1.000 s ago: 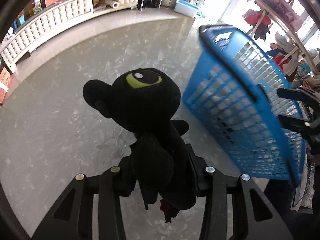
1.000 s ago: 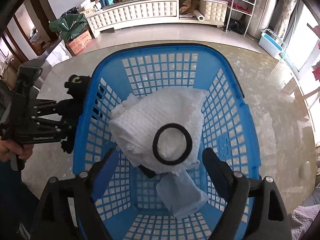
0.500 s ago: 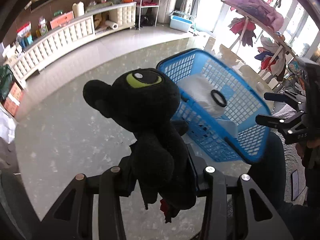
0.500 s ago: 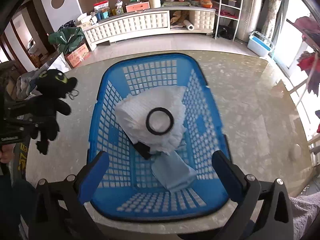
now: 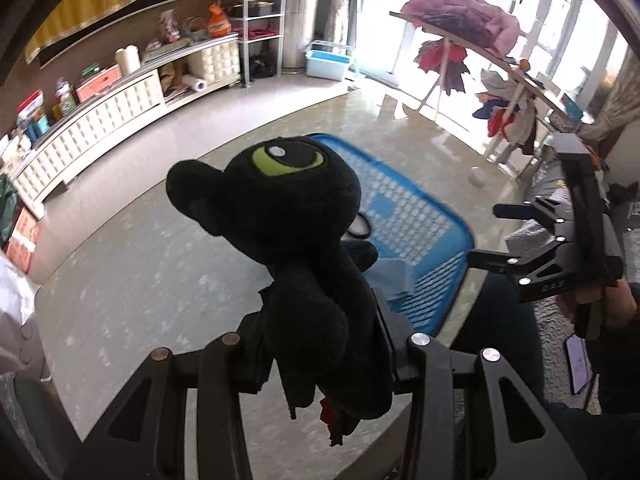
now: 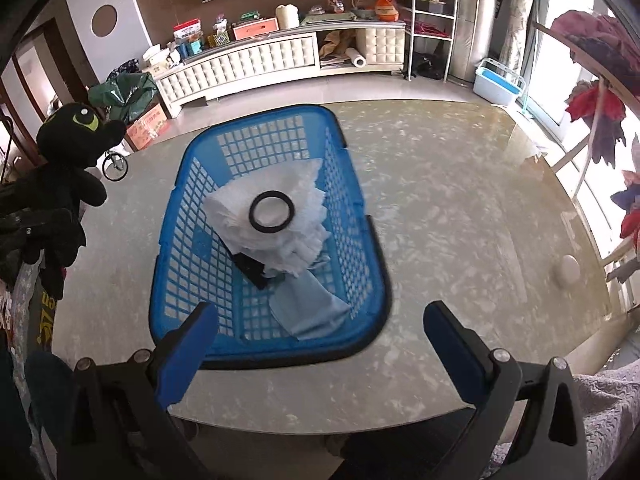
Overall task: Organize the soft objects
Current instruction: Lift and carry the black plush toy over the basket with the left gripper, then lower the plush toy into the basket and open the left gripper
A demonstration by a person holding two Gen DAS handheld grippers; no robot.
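Blue plastic lattice-walled basket [image 6: 362,240] sits on the pale marbled round table [image 6: 460,220], long axis running away from the right wrist camera.

Contents, from the right wrist view:
- Folded white waffle-textured cloth [image 6: 276,216], bulky, in the middle of the basket, rising to about rim height.
- Thin black ring [image 6: 271,212] lying flat on top of the white cloth.
- Small flat black item [image 6: 252,270] poking out from under the near edge of the white cloth; too little shows to identify it.
- Pale blue folded cloth [image 6: 308,312] on the basket floor at the near end, its far end tucked under the white cloth.

Black plush toy with a yellow-green eye [image 5: 296,240] is outside the basket, in the air to its left, above the table edge. Left gripper [image 5: 320,344] is clamped on the toy's lower body; head and one paw stick up past the fingers, a bit of red shows at the bottom.

Right gripper [image 6: 320,340] hangs over the near end of the basket, just past the rim. Jaws have just been opening and now stand spread wide, nothing between the blue pads [image 6: 188,348]. A hand [image 5: 612,304] holds its grip.
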